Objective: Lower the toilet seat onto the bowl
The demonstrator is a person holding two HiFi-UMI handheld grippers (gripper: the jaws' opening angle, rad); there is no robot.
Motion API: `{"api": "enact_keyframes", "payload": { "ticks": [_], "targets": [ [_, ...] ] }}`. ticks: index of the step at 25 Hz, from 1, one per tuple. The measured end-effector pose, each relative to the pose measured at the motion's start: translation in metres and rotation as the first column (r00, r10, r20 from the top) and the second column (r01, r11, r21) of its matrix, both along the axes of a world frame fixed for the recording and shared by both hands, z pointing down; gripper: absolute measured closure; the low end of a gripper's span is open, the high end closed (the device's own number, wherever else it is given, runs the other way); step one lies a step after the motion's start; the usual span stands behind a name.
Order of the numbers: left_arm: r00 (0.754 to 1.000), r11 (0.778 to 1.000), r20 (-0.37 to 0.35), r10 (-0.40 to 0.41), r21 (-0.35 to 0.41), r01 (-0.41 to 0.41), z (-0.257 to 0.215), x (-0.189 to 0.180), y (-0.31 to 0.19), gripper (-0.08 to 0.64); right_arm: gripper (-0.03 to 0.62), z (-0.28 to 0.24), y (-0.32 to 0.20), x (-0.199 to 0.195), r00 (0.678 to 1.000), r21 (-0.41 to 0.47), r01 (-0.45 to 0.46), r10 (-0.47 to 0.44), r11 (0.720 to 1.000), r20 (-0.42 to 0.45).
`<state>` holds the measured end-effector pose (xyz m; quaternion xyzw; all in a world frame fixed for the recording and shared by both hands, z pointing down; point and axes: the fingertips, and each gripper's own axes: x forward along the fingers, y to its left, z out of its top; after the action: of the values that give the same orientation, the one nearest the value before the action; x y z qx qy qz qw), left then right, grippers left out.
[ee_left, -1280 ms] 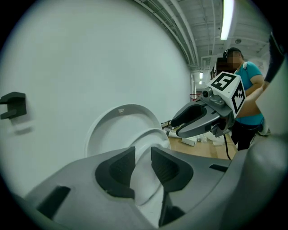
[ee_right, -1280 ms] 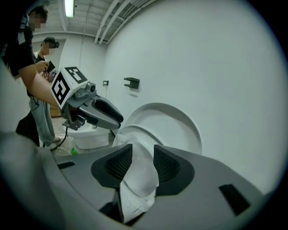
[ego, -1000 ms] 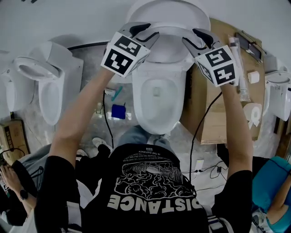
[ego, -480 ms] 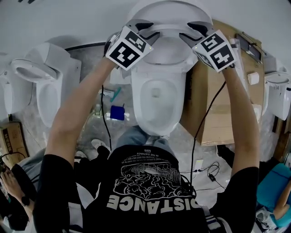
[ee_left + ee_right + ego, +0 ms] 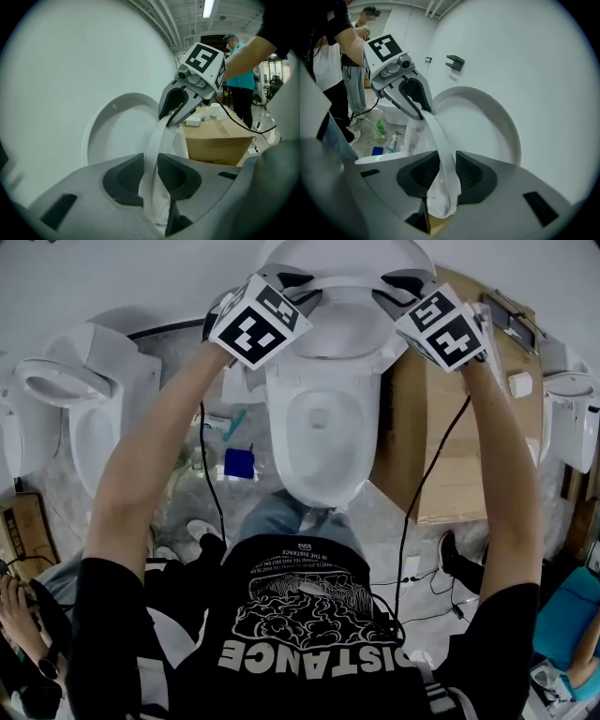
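In the last second I've brought the left gripper (image 5: 298,292) and right gripper (image 5: 398,292) up to the seat (image 5: 151,154), which stands raised above the bowl (image 5: 281,451). Both jaws are closing, pads pinching its side rims. I judge lowering can begin.

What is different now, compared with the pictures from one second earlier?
The left tool and the right tool moved farther forward, to either side of the raised toilet seat. Each tool's jaws are closing on the seat's rim. The seat remains upright and the bowl is uncovered as before.
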<state>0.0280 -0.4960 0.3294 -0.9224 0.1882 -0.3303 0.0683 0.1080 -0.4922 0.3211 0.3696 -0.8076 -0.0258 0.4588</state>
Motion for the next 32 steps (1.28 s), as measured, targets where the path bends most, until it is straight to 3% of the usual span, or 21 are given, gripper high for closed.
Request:
{"api": "enact_keyframes", "payload": {
  "ticks": [12,18,32],
  "targets": [
    [0.997,1.0,0.075,-0.001,0.011,0.001,0.0,-0.008,0.041,0.462,0.482,-0.003,0.042,-0.009,1.0,0.036,0.017,-0.017,0.999,0.017],
    [0.997,1.0,0.068,-0.024,0.004,0.024,0.0,-0.012,0.066,0.462,0.482,-0.004,0.068,-0.014,0.999,0.036,0.053,-0.054,0.998,0.006],
    [0.99,0.999,0.138,-0.035,0.016,0.033,0.012,-0.024,0.134,0.457,0.472,0.008,0.137,-0.027,0.992,0.026,0.127,-0.127,0.992,-0.001]
  ]
}}
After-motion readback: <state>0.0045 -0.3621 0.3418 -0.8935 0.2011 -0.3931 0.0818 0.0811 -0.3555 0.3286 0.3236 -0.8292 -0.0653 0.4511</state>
